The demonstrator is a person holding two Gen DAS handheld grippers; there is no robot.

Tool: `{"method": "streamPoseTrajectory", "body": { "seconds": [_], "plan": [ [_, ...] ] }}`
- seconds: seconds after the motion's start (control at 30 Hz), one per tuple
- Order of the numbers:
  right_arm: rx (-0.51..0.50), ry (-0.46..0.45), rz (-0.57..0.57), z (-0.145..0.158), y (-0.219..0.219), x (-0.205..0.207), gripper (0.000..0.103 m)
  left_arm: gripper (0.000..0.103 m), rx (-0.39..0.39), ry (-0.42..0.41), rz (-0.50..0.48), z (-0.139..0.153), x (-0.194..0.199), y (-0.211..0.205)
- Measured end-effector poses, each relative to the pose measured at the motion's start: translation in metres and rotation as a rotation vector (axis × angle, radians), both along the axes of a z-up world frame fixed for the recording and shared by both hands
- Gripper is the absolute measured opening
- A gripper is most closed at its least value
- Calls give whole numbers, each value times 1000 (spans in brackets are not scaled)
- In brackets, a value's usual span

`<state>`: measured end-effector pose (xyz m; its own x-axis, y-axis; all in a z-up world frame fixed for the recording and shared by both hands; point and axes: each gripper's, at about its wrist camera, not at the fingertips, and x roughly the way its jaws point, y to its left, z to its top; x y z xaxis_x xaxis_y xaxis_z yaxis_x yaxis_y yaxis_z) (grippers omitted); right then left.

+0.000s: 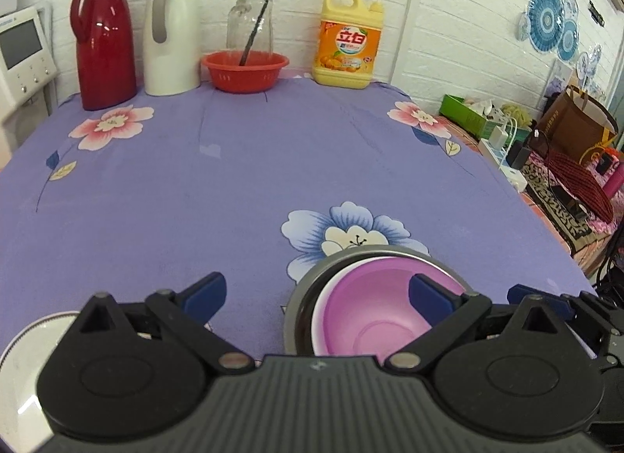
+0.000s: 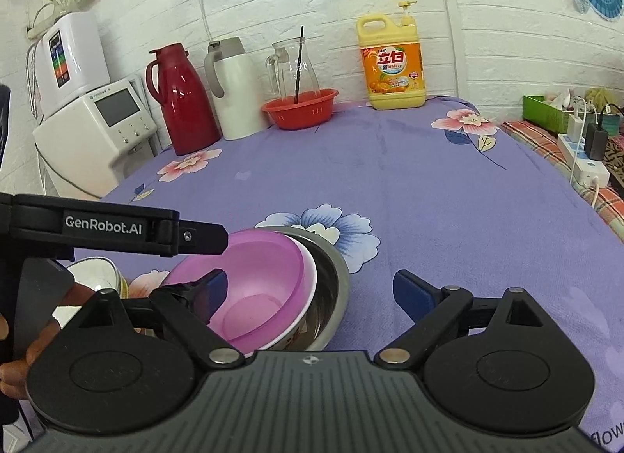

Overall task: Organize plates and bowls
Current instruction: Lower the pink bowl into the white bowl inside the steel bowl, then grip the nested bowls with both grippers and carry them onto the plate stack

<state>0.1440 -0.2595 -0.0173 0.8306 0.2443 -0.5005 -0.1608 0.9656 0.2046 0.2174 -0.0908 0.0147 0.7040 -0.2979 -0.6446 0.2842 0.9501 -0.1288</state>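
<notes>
A pink-purple bowl (image 1: 370, 312) sits tilted inside a white bowl (image 1: 327, 297), which sits in a steel bowl (image 1: 304, 289) on the purple flowered tablecloth (image 1: 234, 180). My left gripper (image 1: 318, 289) is open; its right finger hangs over the pink bowl, its left finger over bare cloth. A white plate (image 1: 23, 351) lies at the lower left. In the right wrist view the pink bowl (image 2: 257, 277) nests in the steel bowl (image 2: 335, 277). My right gripper (image 2: 312, 289) is open, empty, straddling the stack's right side. The left gripper's body (image 2: 101, 227) crosses at the left.
At the table's back stand a red thermos (image 1: 103, 39), a white thermos (image 1: 171, 36), a glass jar (image 1: 249, 20), a red basket (image 1: 245, 71) and a yellow detergent bottle (image 1: 349, 39). Clutter, chargers and cables lie past the right edge (image 1: 546, 149). A white appliance (image 2: 93, 121) stands left.
</notes>
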Motion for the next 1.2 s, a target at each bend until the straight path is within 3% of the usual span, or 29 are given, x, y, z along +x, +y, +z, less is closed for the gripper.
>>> {"method": "streamPoseTrajectory", "body": {
  "seconds": [0.4,0.8,0.97,1.07,1.2],
  "plan": [
    [2,107,1,-26,4,26,103,100,76,137,-79,-30,34,-9],
    [-59,110,26,-34,14,35,103,101,80,145,-94,-35,44,-10],
    [-16,96,48,-19,14,33,103,101,80,138,-118,-33,45,-8],
    [-55,98,47,-22,18,34,103,101,91,148,-137,-36,48,-9],
    [-8,133,36,-30,15,38,103,101,81,164,-151,-39,51,-8]
  ]
}}
